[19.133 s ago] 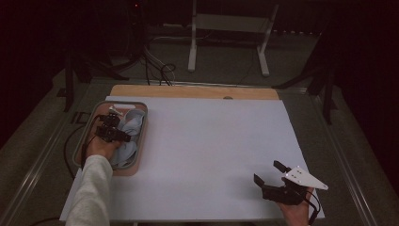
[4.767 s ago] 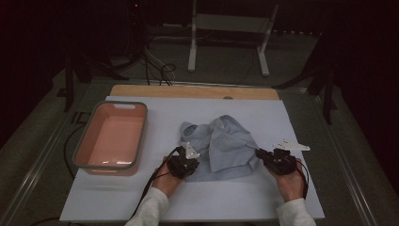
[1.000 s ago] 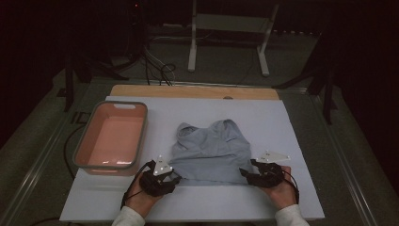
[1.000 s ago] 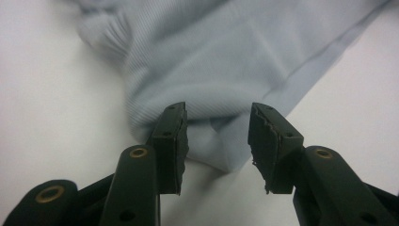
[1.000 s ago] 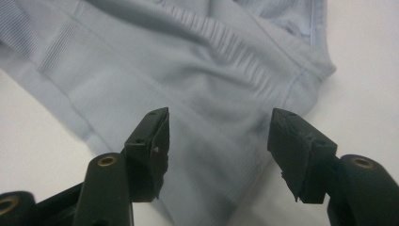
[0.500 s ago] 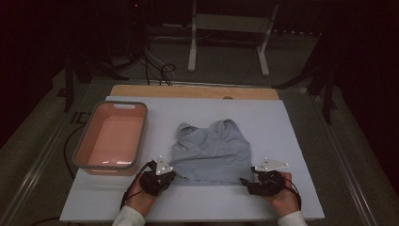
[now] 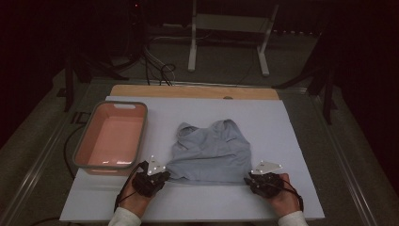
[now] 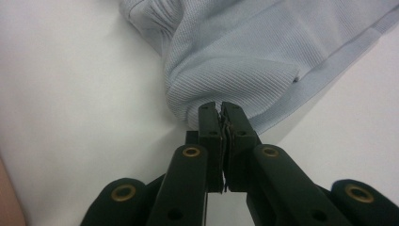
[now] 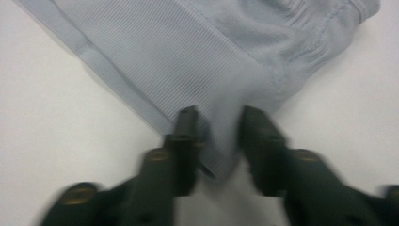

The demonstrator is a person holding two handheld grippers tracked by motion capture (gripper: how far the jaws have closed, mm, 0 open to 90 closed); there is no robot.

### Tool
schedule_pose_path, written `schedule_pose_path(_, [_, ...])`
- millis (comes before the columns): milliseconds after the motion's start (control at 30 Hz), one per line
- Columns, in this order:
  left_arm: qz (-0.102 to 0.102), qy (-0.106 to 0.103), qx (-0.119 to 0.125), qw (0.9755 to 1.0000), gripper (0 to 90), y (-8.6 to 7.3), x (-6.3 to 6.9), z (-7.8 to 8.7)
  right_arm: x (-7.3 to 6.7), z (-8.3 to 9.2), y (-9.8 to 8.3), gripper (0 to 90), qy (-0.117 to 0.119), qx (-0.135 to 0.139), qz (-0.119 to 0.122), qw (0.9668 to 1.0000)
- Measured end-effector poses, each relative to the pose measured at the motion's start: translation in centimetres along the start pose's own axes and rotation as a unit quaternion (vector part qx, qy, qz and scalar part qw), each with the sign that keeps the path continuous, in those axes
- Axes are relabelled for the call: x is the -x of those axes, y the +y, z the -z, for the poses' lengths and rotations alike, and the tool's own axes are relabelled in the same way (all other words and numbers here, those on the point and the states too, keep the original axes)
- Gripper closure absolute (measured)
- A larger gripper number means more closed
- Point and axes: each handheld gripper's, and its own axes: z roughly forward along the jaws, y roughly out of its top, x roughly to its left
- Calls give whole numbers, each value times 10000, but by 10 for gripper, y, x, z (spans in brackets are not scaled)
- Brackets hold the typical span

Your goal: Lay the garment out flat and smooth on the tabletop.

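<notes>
Surroundings: dim room, metal stand legs and loose cables seen on the floor beyond the bench [image 7: 291, 127], which is covered by a white sheet.
Garment: a pale blue ribbed top [image 7: 211, 153] is laid flat on the white sheet, its hem toward the person, its shoulder straps at the far side; it is stretched between the two tools.
Left tool [image 8: 220, 109]: jaws are pressed tightly together on a bunched fold of the garment's hem corner; the cloth is puckered just ahead of the tips, and bare white sheet is seen to either side of them. In the high view the left tool [image 7: 157, 173] is placed at the hem's left corner.
Right tool [image 9: 217, 123]: jaws have just been closing, with the other hem corner caught between them; a gap is seen between the tips in a blurred picture, so a firm pinch is not confirmed. In the high view the right tool [image 7: 258, 179] is placed at the hem's right corner.
Tub: a pink tub with grey rim [image 7: 81, 146] is set well to the left of the left tool, apart from the garment.
Hands: both are rested low on the near edge of the sheet.
</notes>
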Motion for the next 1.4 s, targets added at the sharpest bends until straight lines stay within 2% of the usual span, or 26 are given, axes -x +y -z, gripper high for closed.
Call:
schedule_pose_path(67, [-31, -11, 57, 10000, 871, 1, 2, 0, 3, 1, 0, 853, 3, 2, -94, 10000])
schedule_pose_path(200, [-103, -21, 197, 9998, 805, 6, 7, 2, 6, 5, 4, 858, 61, 197, -267, 9994])
schedule_pose_path(233, [-185, -32, 201, 9996, 805, 9, 8, 3, 6, 7, 6, 859, 81, 293, -300, 9991])
schedule_pose_path(367, [-232, -50, 356, 9991, 716, 18, 14, 1, 6, 16, 20, 863, 114, 703, -450, 9964])
schedule_pose_path(400, [-232, -50, 356, 9991, 691, 18, 14, 1, 6, 16, 20, 863, 114, 703, -450, 9964])
schedule_pose_path(433, [-250, -108, 429, 9987, 691, 24, 18, -2, 6, 18, 24, 864, 138, 794, -510, 9954])
schedule_pose_path(467, [-315, -139, 415, 9985, 646, 27, 19, -2, 6, 24, 34, 865, 183, 1002, -570, 9932])
schedule_pose_path(500, [-320, -188, 434, 9984, 625, 31, 21, -4, 6, 26, 37, 866, 230, 1062, -575, 9924])
schedule_pose_path(633, [-458, -334, 493, 9972, 582, 47, 30, -12, 2, 30, 53, 866, 394, 1288, -563, 9893])
schedule_pose_path(667, [-458, -334, 493, 9972, 567, 47, 30, -12, 2, 30, 53, 866, 394, 1288, -563, 9893])
schedule_pose_path(700, [-520, -382, 534, 9965, 554, 56, 35, -17, -1, 31, 63, 866, 453, 1349, -500, 9886])
schedule_pose_path(833, [-647, -523, 644, 9944, 510, 74, 45, -23, -9, 32, 80, 866, 530, 1431, -303, 9878])
schedule_pose_path(967, [-665, -718, 860, 9915, 465, 90, 53, -28, -17, 35, 97, 866, 605, 1534, -115, 9862])
schedule_pose_path(1033, [-799, -756, 842, 9904, 456, 98, 57, -30, -21, 37, 103, 866, 645, 1581, -55, 9853])
schedule_pose_path(1067, [-799, -756, 842, 9904, 454, 98, 57, -30, -23, 37, 105, 866, 656, 1591, -18, 9851])
schedule_pose_path(1133, [-898, -686, 805, 9903, 491, 107, 62, -38, -26, 39, 108, 866, 676, 1601, 62, 9848])
schedule_pose_path(1167, [-925, -644, 769, 9906, 554, 109, 62, -40, -27, 39, 110, 866, 683, 1614, 101, 9845])
schedule_pose_path(1200, [-968, -646, 751, 9904, 676, 111, 61, -41, -28, 40, 110, 866, 682, 1607, 110, 9846])
schedule_pose_path(1233, [-929, -626, 781, 9906, 784, 113, 61, -41, -29, 40, 110, 865, 662, 1614, 117, 9846])
schedule_pose_path(1267, [-923, -602, 793, 9907, 865, 114, 60, -40, -28, 40, 109, 863, 664, 1608, 121, 9847])
schedule_pose_path(1333, [-846, -601, 845, 9910, 887, 116, 56, -38, -27, 39, 107, 848, 684, 1619, 101, 9844])
schedule_pose_path(1400, [-803, -523, 894, 9914, 889, 117, 52, -34, -26, 37, 103, 738, 682, 1620, -5, 9844])
